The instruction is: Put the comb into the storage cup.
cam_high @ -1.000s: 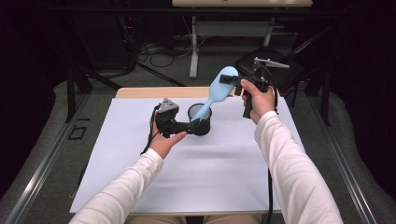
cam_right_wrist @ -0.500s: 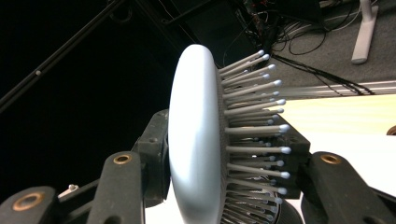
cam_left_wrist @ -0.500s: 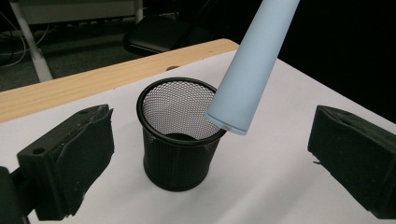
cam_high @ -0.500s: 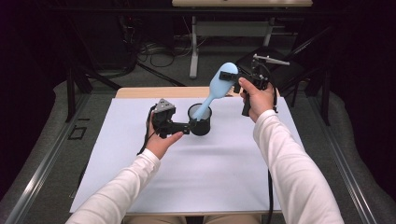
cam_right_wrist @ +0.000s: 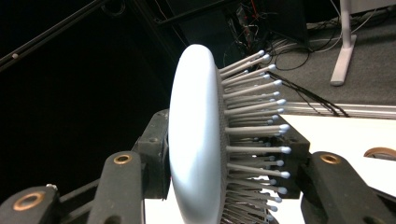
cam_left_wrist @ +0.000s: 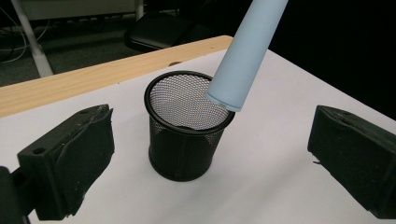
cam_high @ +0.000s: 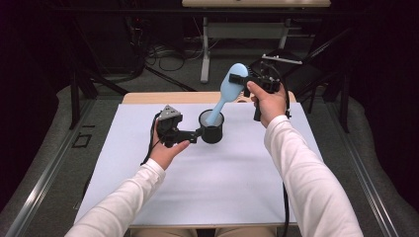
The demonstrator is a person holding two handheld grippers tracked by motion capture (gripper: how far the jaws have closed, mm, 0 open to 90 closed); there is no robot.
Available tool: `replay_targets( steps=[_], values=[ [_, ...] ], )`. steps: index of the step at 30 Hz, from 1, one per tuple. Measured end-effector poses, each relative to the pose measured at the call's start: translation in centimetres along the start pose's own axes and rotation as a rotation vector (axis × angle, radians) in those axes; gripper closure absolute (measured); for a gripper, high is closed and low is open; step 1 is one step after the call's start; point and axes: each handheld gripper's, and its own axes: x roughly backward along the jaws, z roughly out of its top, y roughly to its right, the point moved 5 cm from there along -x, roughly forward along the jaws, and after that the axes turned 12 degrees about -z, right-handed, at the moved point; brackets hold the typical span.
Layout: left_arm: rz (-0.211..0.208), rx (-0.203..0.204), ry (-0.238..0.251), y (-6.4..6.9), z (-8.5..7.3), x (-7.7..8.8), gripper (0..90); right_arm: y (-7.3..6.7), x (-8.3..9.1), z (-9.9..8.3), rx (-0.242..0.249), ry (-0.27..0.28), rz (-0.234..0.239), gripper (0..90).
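A light blue hairbrush slants down from upper right to lower left, and my right gripper is shut on its head. In the right gripper view the jaws clamp the head from the back and the bristle side. The handle's end hangs just over the rim of a black mesh cup, which stands upright on the white sheet. My left gripper lies low at the cup's left. Its jaws are open on either side of the cup and do not touch it.
The white sheet covers most of the table, with a strip of bare wood along the far edge. Beyond the table are a dark floor, cables and the white legs of another table.
The brush head has risen slightly and the handle stands a little steeper over the cup. The left gripper and the cup have hardly moved.
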Motion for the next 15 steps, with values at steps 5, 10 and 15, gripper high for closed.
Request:
replay_targets(
  steps=[5,10,15],
  values=[
    [-0.001,-0.003,-0.005,0.07,-0.11,0.31,0.8,-0.34,0.15,0.29,0.030,0.011,-0.010,49.8],
    [-0.007,-0.012,-0.013,0.23,-0.33,0.58,1.9,-0.65,0.10,0.42,0.065,0.028,-0.026,49.7],
    [-0.011,-0.008,-0.021,0.21,-0.56,0.81,1.9,-0.76,-0.10,0.34,0.083,0.033,-0.042,49.8]
  ],
)
